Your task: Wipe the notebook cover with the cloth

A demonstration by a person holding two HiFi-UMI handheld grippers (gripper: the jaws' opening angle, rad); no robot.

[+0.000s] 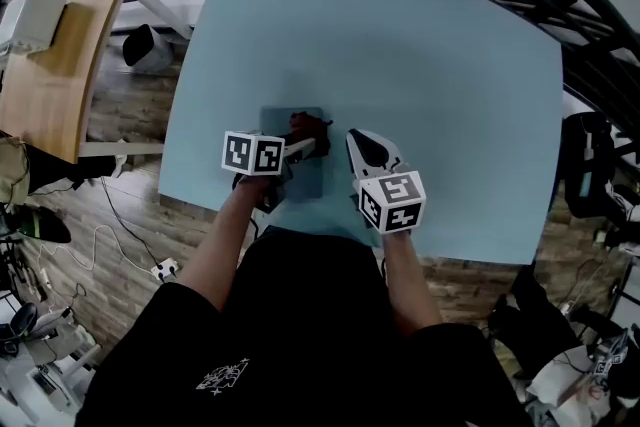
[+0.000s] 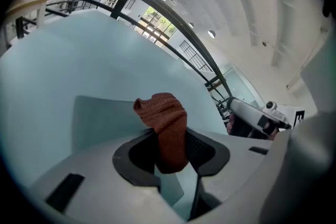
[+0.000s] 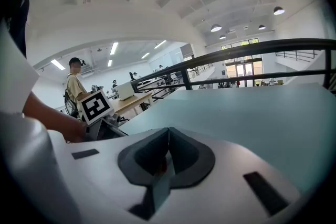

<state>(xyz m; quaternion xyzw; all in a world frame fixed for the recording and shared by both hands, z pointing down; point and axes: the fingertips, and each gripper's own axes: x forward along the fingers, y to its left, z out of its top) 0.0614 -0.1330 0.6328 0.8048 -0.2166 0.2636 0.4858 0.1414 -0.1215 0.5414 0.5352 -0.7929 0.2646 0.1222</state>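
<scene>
Saw, nearest in the head view, a black shirt point(image 1: 300, 335) and two bare forearms point(image 1: 225, 240) running out to the grippers. Found the left gripper point(image 1: 305, 147) clamped tight on a rust-red cloth point(image 1: 308, 126). Confirmed this in the left gripper view, with dark pads point(image 2: 202, 147) pressed to either side of the cloth's hanging tail and the bunched top standing above them.

Placed the cloth over the far half of the grey-blue notebook point(image 1: 300, 177), lying flat close to the table's near edge. Could not judge contact between cloth and cover. Lost the notebook's near left part under the marker cube point(image 1: 253, 154) and the gripper body.

Found the right gripper point(image 1: 355, 141) just right of the notebook, off the cover. Read its jaws in the right gripper view as brought fully together on nothing. Noticed a small reddish fleck low in the slit behind them — too blurred to identify.

Beyond, saw bare pale-blue table point(image 1: 420, 65), then a black railing point(image 3: 262, 49) past its far edge. Made out a standing person point(image 3: 75, 93) far off in the right gripper view — small, indistinct, partly cut off by the left gripper's cube.
</scene>
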